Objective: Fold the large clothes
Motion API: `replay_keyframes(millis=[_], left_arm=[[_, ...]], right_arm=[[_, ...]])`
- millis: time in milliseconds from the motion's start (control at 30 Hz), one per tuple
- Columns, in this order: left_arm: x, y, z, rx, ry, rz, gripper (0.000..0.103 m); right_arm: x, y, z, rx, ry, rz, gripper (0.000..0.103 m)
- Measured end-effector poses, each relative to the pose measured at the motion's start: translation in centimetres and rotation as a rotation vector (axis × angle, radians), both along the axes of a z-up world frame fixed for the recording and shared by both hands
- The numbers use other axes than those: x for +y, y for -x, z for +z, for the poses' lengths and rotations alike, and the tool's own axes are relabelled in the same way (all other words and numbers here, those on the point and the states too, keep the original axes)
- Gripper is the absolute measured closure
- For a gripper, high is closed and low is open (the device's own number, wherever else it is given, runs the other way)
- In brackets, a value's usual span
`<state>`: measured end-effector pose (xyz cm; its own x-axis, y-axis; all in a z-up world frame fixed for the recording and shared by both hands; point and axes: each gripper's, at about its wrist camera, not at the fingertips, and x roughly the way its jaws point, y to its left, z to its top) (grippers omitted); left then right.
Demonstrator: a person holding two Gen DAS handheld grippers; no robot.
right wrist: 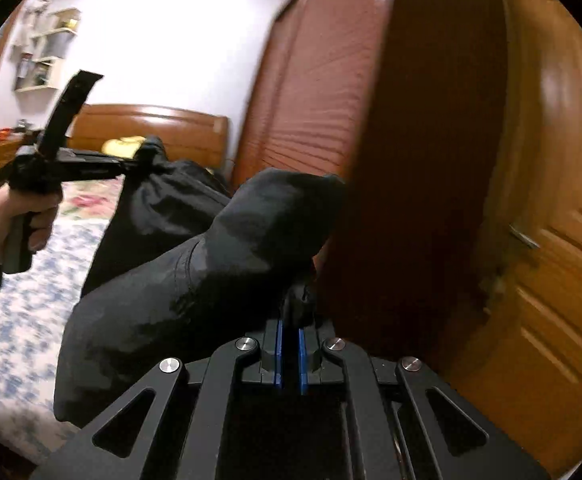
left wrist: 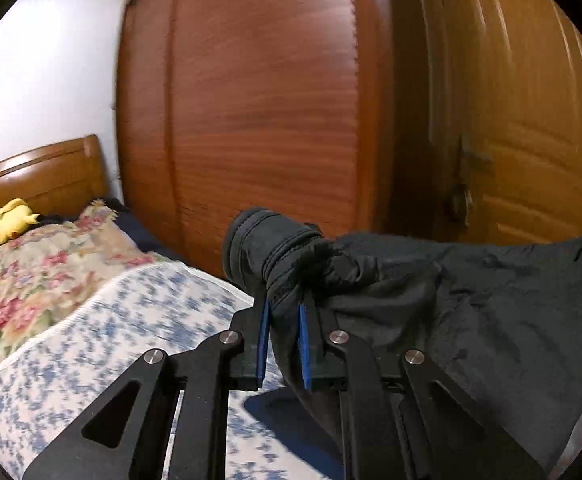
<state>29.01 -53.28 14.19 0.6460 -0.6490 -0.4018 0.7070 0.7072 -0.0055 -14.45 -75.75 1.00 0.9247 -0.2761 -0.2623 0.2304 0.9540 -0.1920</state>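
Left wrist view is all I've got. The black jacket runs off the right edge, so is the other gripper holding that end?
Observer: Yes. In the right wrist view the right gripper is shut on a bunch of the black jacket.
Operator: Does the cloth between the two grips reach the bed?
Observer: The hanging bottom edge is hidden behind the cloth there, so I cannot tell; the bedspread lies below it.
Operator: Can you see my left gripper from outside?
Observer: Yes. The left gripper is shut on a jacket end, and a bare hand holds its handle.
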Motion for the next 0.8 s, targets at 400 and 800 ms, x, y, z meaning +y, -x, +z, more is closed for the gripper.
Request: replay_keyframes(millis=[400, 800], left_arm=[[0.1, 3.0, -5.9, 0.021, -0.15, -0.063, 0.069], [10.5, 11.2, -8.2, 0.078, -0.123, -0.135, 0.028]], right_arm=[[-7.7, 3.2, -7.0, 0.109, -0.2, -0.13, 0.063], [-0.7, 1.7, -2.7, 0.046, -0.23, 0.033, 0.045]])
